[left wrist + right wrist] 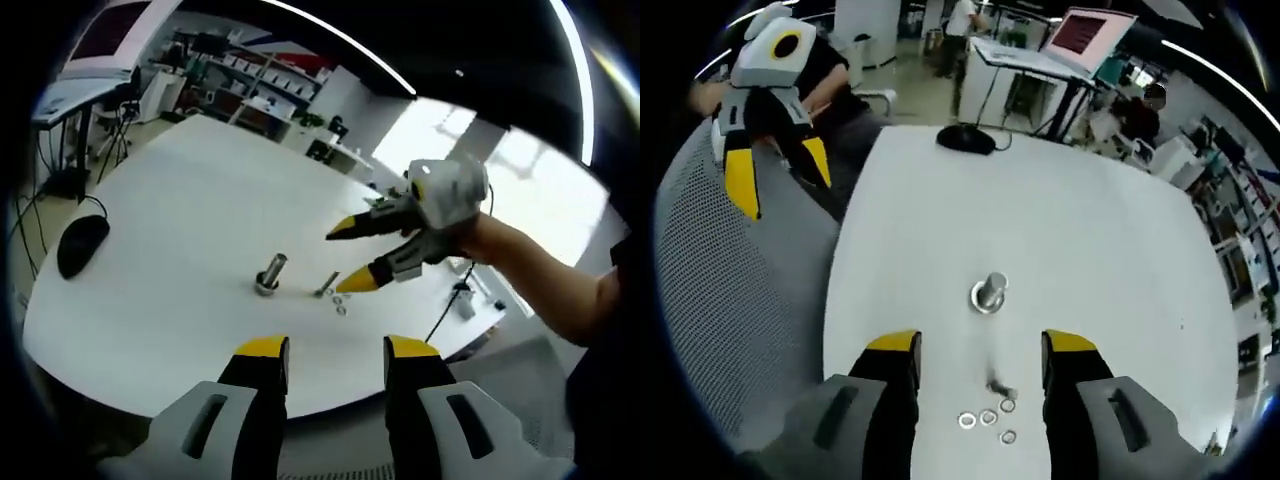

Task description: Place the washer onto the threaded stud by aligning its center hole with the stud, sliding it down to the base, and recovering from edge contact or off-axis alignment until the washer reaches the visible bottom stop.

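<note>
Washers (988,419) lie between the right gripper's (981,357) spread jaws.

no readable text, labels, brands or numbers, distant screens too blurred

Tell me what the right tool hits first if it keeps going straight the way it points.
Probably the loose washers on the white table, lying between the right tool's open jaws; the threaded stud stands just beyond. Depth is hard to judge.

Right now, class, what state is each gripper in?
Left gripper: open, holding nothing.
Right gripper: open, holding nothing, above the washers on the table.
</note>
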`<action>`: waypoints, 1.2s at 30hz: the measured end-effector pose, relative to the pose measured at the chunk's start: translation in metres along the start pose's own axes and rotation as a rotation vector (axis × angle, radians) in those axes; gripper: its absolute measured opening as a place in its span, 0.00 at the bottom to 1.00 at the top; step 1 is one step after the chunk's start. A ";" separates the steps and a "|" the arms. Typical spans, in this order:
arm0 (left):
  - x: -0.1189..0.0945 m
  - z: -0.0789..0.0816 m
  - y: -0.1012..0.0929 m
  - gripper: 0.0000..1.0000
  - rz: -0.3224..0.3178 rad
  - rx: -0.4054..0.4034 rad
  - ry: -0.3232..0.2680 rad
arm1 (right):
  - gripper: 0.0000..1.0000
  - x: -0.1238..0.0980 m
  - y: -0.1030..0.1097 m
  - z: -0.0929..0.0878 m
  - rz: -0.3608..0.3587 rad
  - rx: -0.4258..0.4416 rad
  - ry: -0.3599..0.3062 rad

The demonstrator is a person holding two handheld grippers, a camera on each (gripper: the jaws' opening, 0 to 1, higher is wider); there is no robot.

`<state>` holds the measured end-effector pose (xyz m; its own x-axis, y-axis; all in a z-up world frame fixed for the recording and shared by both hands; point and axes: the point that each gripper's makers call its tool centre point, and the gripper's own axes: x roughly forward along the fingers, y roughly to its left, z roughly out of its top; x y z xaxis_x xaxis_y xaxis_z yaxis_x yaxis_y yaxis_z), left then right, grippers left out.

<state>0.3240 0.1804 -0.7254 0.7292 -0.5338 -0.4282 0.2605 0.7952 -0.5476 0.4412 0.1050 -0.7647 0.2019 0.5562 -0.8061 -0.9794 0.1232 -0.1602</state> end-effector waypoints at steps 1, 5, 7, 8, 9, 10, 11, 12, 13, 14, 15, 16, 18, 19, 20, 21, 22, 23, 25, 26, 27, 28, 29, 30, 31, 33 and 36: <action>0.000 0.000 -0.001 0.36 -0.002 0.000 -0.003 | 0.50 -0.003 0.000 -0.002 -0.009 0.023 -0.014; 0.000 0.000 -0.003 0.36 -0.002 0.005 -0.002 | 0.50 -0.016 0.003 -0.015 -0.043 0.091 -0.038; 0.001 -0.001 -0.004 0.36 -0.003 0.011 0.003 | 0.50 -0.019 0.004 -0.023 -0.053 0.094 -0.030; 0.001 -0.001 -0.004 0.36 -0.002 0.012 0.004 | 0.50 -0.021 0.005 -0.026 -0.059 0.097 -0.028; 0.001 -0.002 -0.004 0.36 -0.001 0.013 0.005 | 0.50 -0.022 0.006 -0.028 -0.059 0.101 -0.027; 0.002 -0.002 -0.004 0.36 -0.001 0.017 0.010 | 0.50 -0.023 0.008 -0.032 -0.058 0.113 -0.023; 0.002 -0.003 -0.005 0.36 -0.002 0.021 0.014 | 0.50 -0.024 0.009 -0.035 -0.057 0.118 -0.022; 0.002 -0.005 -0.006 0.36 -0.003 0.026 0.019 | 0.50 -0.025 0.010 -0.038 -0.060 0.120 -0.019; 0.002 -0.006 -0.007 0.36 -0.004 0.027 0.022 | 0.50 -0.026 0.011 -0.040 -0.062 0.124 -0.017; 0.002 -0.007 -0.008 0.36 -0.005 0.027 0.023 | 0.50 -0.027 0.013 -0.043 -0.063 0.132 -0.017; 0.002 -0.008 -0.009 0.36 -0.005 0.026 0.024 | 0.50 -0.028 0.013 -0.044 -0.064 0.139 -0.020; 0.002 -0.008 -0.009 0.36 -0.004 0.026 0.024 | 0.50 -0.029 0.014 -0.046 -0.066 0.152 -0.025; 0.002 -0.009 -0.009 0.36 -0.003 0.025 0.022 | 0.50 -0.030 0.017 -0.050 -0.070 0.166 -0.029; 0.002 -0.009 -0.009 0.36 -0.003 0.025 0.023 | 0.50 -0.031 0.018 -0.051 -0.070 0.169 -0.029; 0.002 -0.009 -0.009 0.36 -0.002 0.025 0.024 | 0.50 -0.031 0.019 -0.053 -0.071 0.175 -0.030; 0.001 -0.009 -0.008 0.36 0.000 0.024 0.024 | 0.50 -0.032 0.020 -0.054 -0.071 0.179 -0.032; 0.001 -0.009 -0.007 0.36 0.000 0.022 0.023 | 0.50 -0.033 0.022 -0.055 -0.071 0.182 -0.034; 0.001 -0.009 -0.007 0.36 0.000 0.022 0.023 | 0.50 -0.033 0.022 -0.056 -0.072 0.185 -0.037; 0.001 -0.010 -0.008 0.36 0.001 0.025 0.029 | 0.50 -0.035 0.023 -0.059 -0.077 0.193 -0.040; 0.001 -0.010 -0.008 0.35 0.001 0.027 0.030 | 0.50 -0.035 0.023 -0.061 -0.079 0.199 -0.040; 0.001 -0.010 -0.008 0.35 0.002 0.026 0.030 | 0.50 -0.036 0.024 -0.062 -0.082 0.206 -0.042; 0.001 -0.010 -0.007 0.35 0.003 0.023 0.028 | 0.50 -0.037 0.024 -0.063 -0.084 0.210 -0.044; 0.001 -0.010 -0.007 0.35 0.004 0.022 0.027 | 0.50 -0.038 0.025 -0.064 -0.087 0.217 -0.048; 0.000 -0.010 -0.007 0.35 0.006 0.019 0.026 | 0.50 -0.039 0.026 -0.065 -0.087 0.222 -0.049; 0.000 -0.011 -0.006 0.35 0.007 0.015 0.026 | 0.50 -0.039 0.026 -0.067 -0.088 0.226 -0.050; 0.000 -0.011 -0.006 0.35 0.008 0.012 0.024 | 0.49 -0.040 0.027 -0.069 -0.092 0.229 -0.050; 0.000 -0.010 -0.006 0.35 0.008 0.014 0.024 | 0.50 -0.040 0.028 -0.073 -0.090 0.238 -0.047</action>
<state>0.3162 0.1724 -0.7291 0.7161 -0.5339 -0.4496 0.2639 0.8034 -0.5337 0.4047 0.0263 -0.7780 0.2936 0.5716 -0.7662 -0.9286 0.3607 -0.0868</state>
